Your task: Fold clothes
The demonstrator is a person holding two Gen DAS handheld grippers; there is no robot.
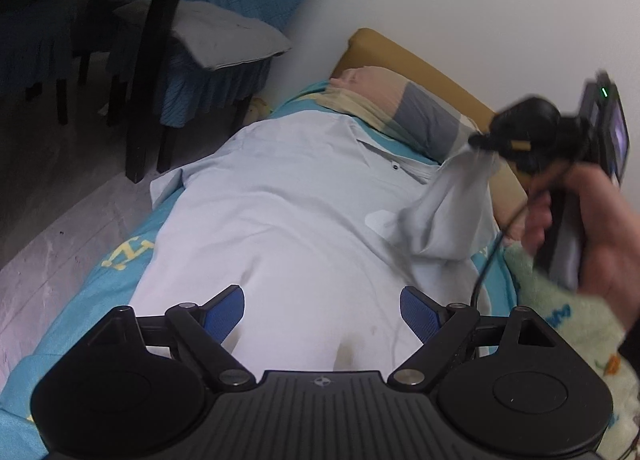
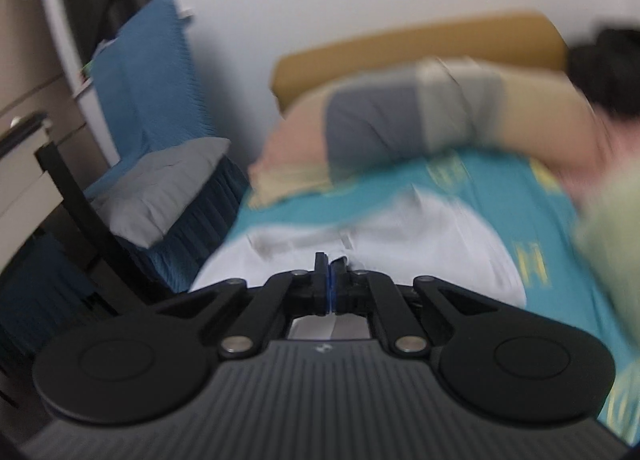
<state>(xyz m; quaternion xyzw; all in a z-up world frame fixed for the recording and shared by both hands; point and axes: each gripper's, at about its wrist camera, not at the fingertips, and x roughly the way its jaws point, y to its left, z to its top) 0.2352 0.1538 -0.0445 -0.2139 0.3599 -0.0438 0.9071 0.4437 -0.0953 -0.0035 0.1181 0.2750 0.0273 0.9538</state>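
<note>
Both grippers are working over a pale shirt lying on a bed with a teal sheet. In the left wrist view the left gripper is hanging above the shirt's lower part with its blue-padded fingers spread wide and nothing between them. Toward three o'clock the right gripper is pinching one sleeve, lifting it off the sheet so it is drooping in folds; the hand holding that tool is partly cut off by the frame edge, and motion blur is smearing the fingertips. In the right wrist view the right gripper is showing its fingers pressed together on a thin layer of cloth, though the whole view is blurred and the gripper body is hiding most of the shirt. The shirt's hem is hidden behind the left gripper's body. Its long axis is running from six o'clock up toward one o'clock, collar pointing at the pillow and the yellow headboard beyond. At ten o'clock a dark chair is standing beside the bed.
</note>
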